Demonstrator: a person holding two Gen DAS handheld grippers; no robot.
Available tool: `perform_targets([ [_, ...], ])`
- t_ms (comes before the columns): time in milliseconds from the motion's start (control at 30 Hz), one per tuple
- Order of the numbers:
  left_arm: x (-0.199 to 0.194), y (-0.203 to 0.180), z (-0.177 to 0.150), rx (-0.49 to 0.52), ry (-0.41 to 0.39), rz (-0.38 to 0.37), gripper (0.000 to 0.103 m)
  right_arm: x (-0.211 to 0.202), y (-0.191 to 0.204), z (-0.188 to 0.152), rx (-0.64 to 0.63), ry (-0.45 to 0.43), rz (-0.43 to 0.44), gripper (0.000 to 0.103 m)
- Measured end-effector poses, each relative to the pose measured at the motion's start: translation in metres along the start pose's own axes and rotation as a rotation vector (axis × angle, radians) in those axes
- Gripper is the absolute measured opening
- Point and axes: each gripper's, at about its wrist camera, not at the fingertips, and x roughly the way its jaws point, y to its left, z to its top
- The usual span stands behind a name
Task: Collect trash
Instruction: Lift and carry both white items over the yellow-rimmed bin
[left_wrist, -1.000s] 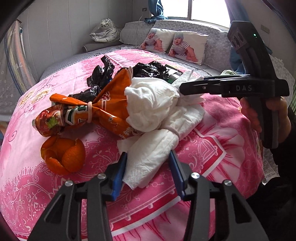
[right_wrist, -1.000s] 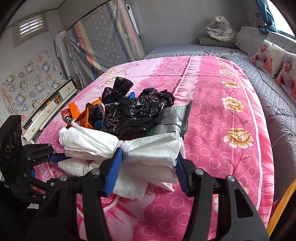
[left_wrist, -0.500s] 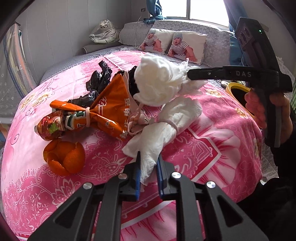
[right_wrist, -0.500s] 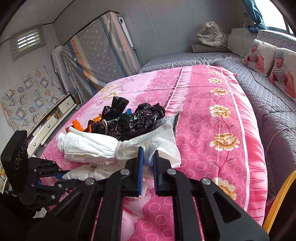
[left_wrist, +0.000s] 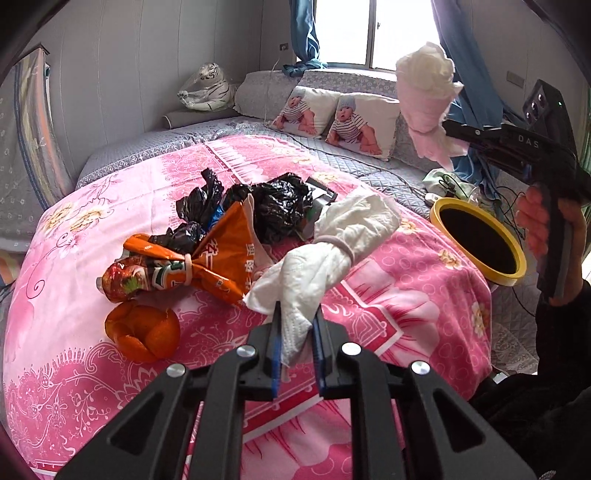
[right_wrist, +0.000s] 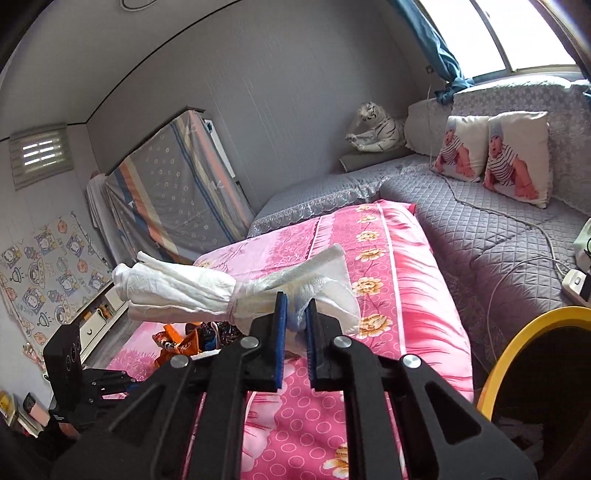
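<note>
Your left gripper (left_wrist: 297, 341) is clenched on the near end of a white bundle tied with a band (left_wrist: 325, 251), which lies on the pink bedspread (left_wrist: 388, 314) beside the orange wrapper (left_wrist: 207, 266), black bags (left_wrist: 273, 206) and orange peel (left_wrist: 142, 332). Your right gripper (right_wrist: 294, 325) grips a second white bundle (right_wrist: 177, 291), held up in the air above the bed. The yellow-rimmed bin (left_wrist: 480, 240) stands at the bed's right edge, below that raised gripper.

A home bedroom, shown by the bed under a pink floral quilt (left_wrist: 406, 280), baby-print pillows (left_wrist: 360, 125), a plush white tiger (left_wrist: 207, 88) and a curtained window (left_wrist: 347, 33).
</note>
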Motion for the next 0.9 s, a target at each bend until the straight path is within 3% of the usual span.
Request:
perform_targets([
  [233, -0.017, -0.003, 0.016, -0.026, -0.076, -0.003, 0.012, -0.041, -0.008, 0.009, 0.017, -0.093, -0.089, 0.008],
  [467, -0.026, -0.01, 0.038, -0.064, -0.13, -0.014, 0.012, -0.071, -0.023, 0.012, 0.069, -0.183, -0.254, 0.008],
  [900, -0.032, -0.04, 0.086, -0.066, -0.209, -0.052, 0.012, -0.122, -0.05, 0.015, 0.108, -0.326, -0.462, 0.008],
])
